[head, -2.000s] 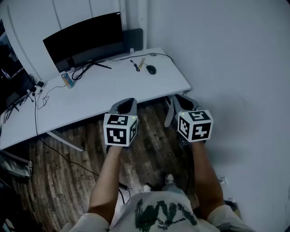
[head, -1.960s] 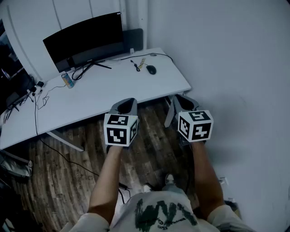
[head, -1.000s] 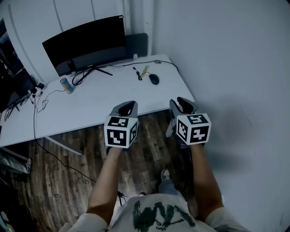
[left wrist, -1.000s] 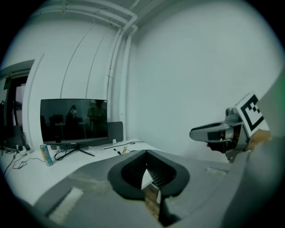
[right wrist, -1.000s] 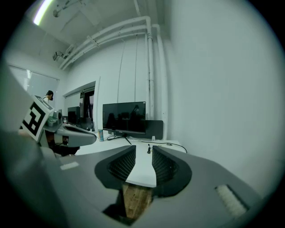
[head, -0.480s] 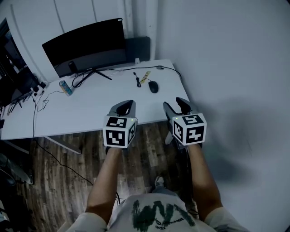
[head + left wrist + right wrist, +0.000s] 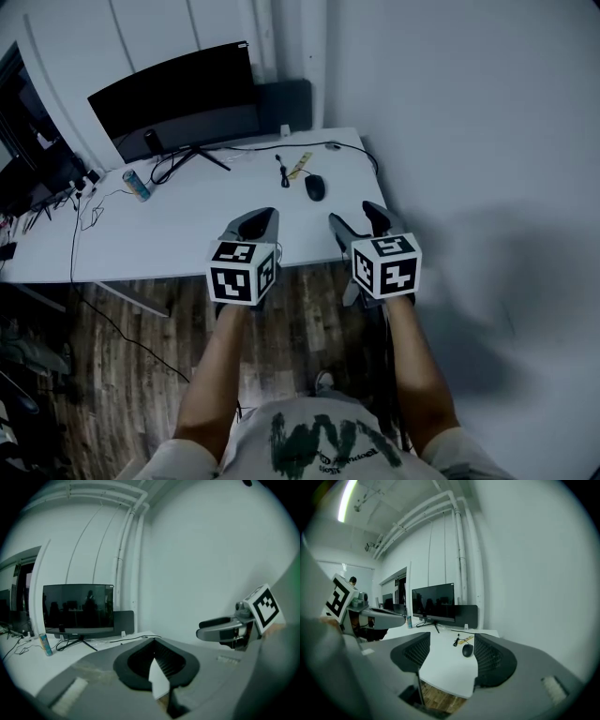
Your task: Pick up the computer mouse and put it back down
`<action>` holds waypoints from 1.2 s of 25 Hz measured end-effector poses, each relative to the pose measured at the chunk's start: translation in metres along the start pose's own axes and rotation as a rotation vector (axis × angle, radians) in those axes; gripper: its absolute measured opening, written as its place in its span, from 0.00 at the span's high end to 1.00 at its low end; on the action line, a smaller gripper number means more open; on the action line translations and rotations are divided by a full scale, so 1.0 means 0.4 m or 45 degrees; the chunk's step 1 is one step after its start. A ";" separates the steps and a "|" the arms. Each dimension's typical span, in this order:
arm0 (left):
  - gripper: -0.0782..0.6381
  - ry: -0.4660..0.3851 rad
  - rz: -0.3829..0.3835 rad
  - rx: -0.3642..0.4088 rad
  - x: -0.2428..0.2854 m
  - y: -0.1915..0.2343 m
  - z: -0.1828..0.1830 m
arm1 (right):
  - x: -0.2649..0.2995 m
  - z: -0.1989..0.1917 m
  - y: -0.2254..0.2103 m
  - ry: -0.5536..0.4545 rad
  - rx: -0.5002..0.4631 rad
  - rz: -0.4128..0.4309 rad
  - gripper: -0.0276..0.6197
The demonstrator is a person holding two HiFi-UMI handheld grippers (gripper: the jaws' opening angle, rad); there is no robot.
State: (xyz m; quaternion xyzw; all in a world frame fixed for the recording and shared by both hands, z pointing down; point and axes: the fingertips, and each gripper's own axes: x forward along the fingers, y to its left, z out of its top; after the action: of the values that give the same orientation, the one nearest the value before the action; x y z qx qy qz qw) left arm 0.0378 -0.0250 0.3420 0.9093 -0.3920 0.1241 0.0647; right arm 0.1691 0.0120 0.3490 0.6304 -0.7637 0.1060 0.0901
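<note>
- The left gripper (image 7: 259, 218) hangs at the desk's near edge, its jaws pressed together on nothing.
- Beside it, the right gripper (image 7: 353, 217) has just been opening; its jaws stand wide and empty.
- Beyond them, the computer mouse (image 7: 314, 187) lies on the white desk (image 7: 206, 225), untouched.

Head view looks steeply down from above onto the white desk (image 7: 216, 202); both gripper views look nearly level across it, sharing the monitor (image 7: 173, 94)

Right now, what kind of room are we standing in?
Probably an office or computer workroom: a long white desk holds a wide monitor and a computer mouse.
</note>
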 end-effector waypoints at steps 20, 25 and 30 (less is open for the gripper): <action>0.89 0.017 0.132 -0.028 0.089 0.070 -0.035 | 0.136 -0.035 -0.054 0.034 -0.035 0.089 0.50; 0.89 0.011 0.138 -0.048 0.143 0.128 -0.038 | 0.219 -0.043 -0.072 0.059 -0.053 0.084 0.50; 0.89 0.023 0.137 -0.058 0.221 0.203 -0.029 | 0.324 -0.042 -0.096 0.092 -0.047 0.079 0.50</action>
State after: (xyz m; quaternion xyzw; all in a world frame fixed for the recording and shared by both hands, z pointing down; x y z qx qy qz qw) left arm 0.0351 -0.1398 0.3794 0.8840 -0.4423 0.1268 0.0821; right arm 0.1826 -0.1126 0.4021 0.6005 -0.7809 0.1176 0.1260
